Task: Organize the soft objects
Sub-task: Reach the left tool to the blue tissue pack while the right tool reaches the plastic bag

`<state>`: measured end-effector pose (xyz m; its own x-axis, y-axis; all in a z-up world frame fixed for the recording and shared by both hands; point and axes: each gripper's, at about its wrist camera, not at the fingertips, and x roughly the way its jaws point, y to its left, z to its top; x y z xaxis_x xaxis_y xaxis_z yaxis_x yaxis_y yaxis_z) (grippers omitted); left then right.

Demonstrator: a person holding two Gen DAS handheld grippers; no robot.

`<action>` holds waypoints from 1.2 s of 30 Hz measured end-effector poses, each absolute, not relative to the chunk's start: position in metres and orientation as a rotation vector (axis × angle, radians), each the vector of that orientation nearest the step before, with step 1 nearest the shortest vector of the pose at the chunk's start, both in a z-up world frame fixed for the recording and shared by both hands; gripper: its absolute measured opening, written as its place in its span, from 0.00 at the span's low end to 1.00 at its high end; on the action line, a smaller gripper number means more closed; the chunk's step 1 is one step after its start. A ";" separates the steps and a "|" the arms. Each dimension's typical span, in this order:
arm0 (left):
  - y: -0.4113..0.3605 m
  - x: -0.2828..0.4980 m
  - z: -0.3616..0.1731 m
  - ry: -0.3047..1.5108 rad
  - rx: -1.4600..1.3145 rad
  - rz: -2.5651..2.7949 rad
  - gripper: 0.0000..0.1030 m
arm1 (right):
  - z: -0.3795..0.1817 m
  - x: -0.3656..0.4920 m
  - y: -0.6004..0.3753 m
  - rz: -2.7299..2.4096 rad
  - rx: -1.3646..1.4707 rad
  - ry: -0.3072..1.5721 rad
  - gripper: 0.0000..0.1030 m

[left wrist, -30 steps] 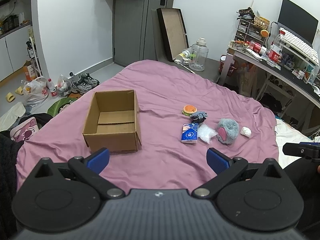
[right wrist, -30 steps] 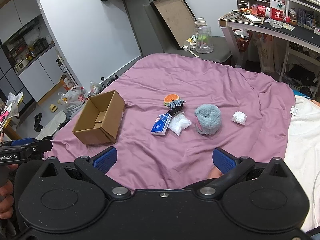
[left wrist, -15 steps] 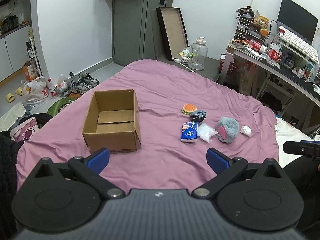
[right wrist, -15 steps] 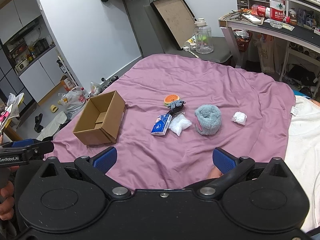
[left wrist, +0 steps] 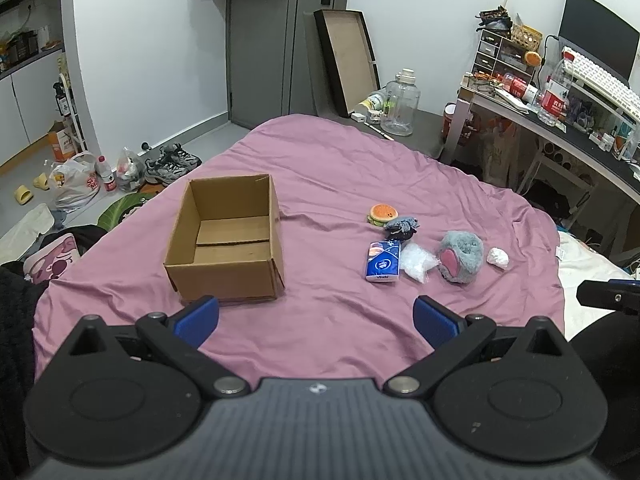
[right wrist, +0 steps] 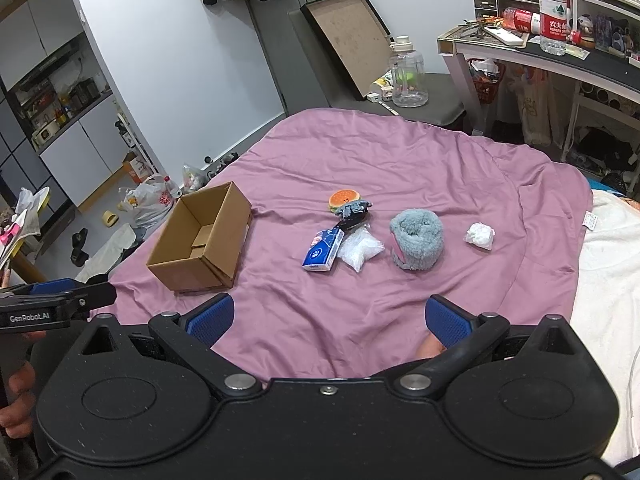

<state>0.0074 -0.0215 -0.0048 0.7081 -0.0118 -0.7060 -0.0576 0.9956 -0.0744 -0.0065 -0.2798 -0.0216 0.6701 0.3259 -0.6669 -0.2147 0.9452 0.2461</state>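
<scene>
An open, empty cardboard box (left wrist: 228, 248) sits on the purple bedspread (left wrist: 328, 184); it also shows in the right wrist view (right wrist: 200, 240). To its right lie a burger-shaped toy (left wrist: 383, 213), a small grey plush (left wrist: 401, 227), a blue tissue pack (left wrist: 383, 261), a clear plastic bag (left wrist: 417, 262), a grey fluffy plush with a pink patch (left wrist: 460, 256) and a white wad (left wrist: 497, 257). The right wrist view shows the same plush (right wrist: 418, 238) and tissue pack (right wrist: 322, 250). My left gripper (left wrist: 316, 320) and right gripper (right wrist: 327, 318) are open and empty, above the bed's near edge.
A cluttered desk (left wrist: 560, 120) stands to the right, with a water jug (left wrist: 400, 104) on a grey surface beyond the bed. Shoes and bags (left wrist: 120, 168) lie on the floor at left. A white blanket (right wrist: 608, 280) lies along the bed's right side.
Both views have shifted very slightly; the objects on the bed have not moved and both grippers stay open.
</scene>
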 end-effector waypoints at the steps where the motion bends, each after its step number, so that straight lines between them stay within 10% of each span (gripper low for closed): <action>1: -0.022 0.007 -0.005 0.782 -0.095 0.027 0.99 | -0.022 -0.006 -0.281 0.306 0.155 0.781 1.00; 36: -0.078 0.108 -0.060 0.858 -0.098 0.023 0.99 | -0.088 0.086 -0.332 0.296 0.345 0.885 1.00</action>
